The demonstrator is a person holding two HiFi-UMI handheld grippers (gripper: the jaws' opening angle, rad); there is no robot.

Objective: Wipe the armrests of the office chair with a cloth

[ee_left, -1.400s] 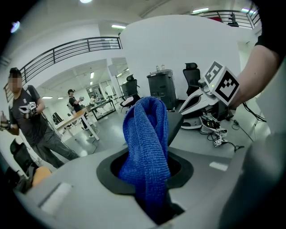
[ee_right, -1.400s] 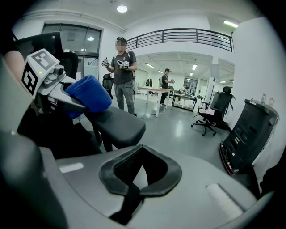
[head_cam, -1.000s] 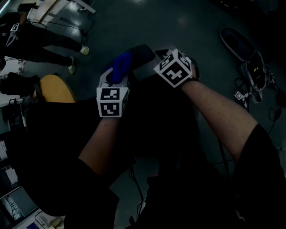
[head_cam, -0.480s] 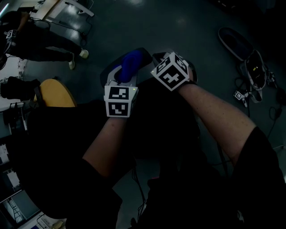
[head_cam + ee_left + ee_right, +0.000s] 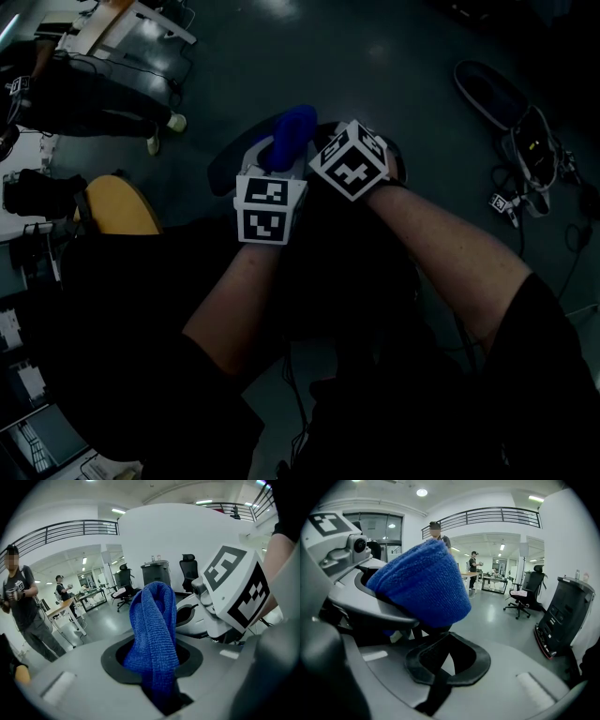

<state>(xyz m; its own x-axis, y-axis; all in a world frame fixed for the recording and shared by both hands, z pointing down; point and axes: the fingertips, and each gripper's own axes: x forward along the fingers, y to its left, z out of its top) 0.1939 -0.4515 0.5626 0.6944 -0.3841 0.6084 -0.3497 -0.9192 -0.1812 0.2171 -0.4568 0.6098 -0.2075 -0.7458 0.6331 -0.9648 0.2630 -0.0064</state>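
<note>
Preparation, not wiping proper, looks to be the step in hand. You have the blue knitted cloth (image 5: 153,630) gathered up, but neither claw's own view shows it pressed to any surface. Your left claw (image 5: 161,693) is clenched on the cloth's lower end. The fabric is pinched in the seam between the jaws and stands up out of them as a thick folded roll.

Your right claw (image 5: 438,670) sits just beside the left one, their marker cubes nearly touching in the head view. Its jaws are drawn together with nothing between them. The cloth's rounded top lies ahead of it and to its left, near but not in its grasp.

Below both claws lies the black office chair (image 5: 347,267), too dim to read in detail. A dark curved pad (image 5: 222,169) just beyond the left claw may be an armrest, though you cannot be sure of that from here.

The next move, as I judge it, calls for tipping the left claw down so the free cloth lies flat on the armrest. Then drag it along the pad's length with steady pressure. Keep the right claw clear of the fabric, or use it to steady the chair.
</note>
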